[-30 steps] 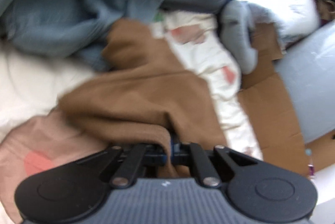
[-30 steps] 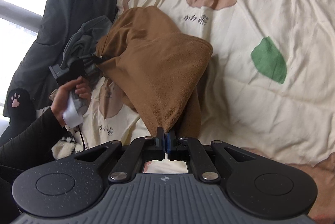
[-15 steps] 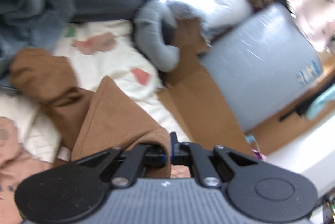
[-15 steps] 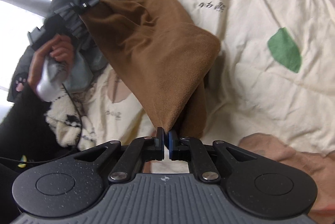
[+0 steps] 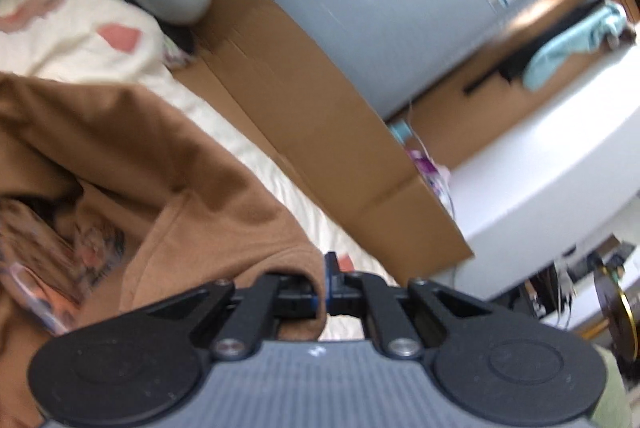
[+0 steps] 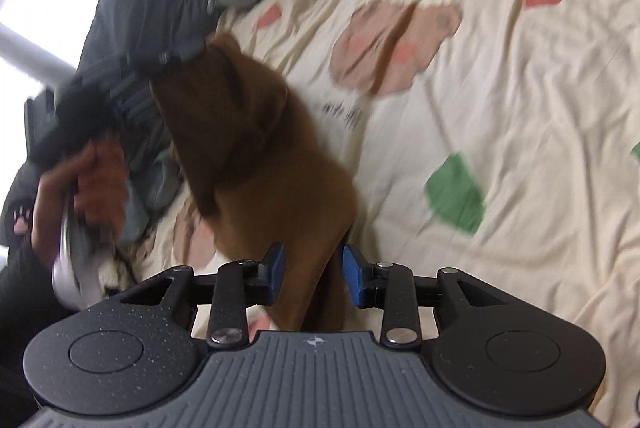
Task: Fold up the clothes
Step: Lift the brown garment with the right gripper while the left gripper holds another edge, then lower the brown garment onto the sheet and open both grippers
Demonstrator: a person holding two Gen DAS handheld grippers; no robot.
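Left gripper (image 5: 326, 282) clamps the brown garment (image 5: 168, 164) — lower centre. Right gripper (image 6: 313, 276) jaws have just been opening — cloth between, unpinched.

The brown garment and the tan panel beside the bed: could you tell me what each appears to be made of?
The brown garment looks like soft fleece or brushed knit: matte, slightly fuzzy, draping in rounded folds. Blur leaves the weave open. The tan panel looks like corrugated cardboard: flat, stiff, matte brown, with straight crease lines and a folded flap.
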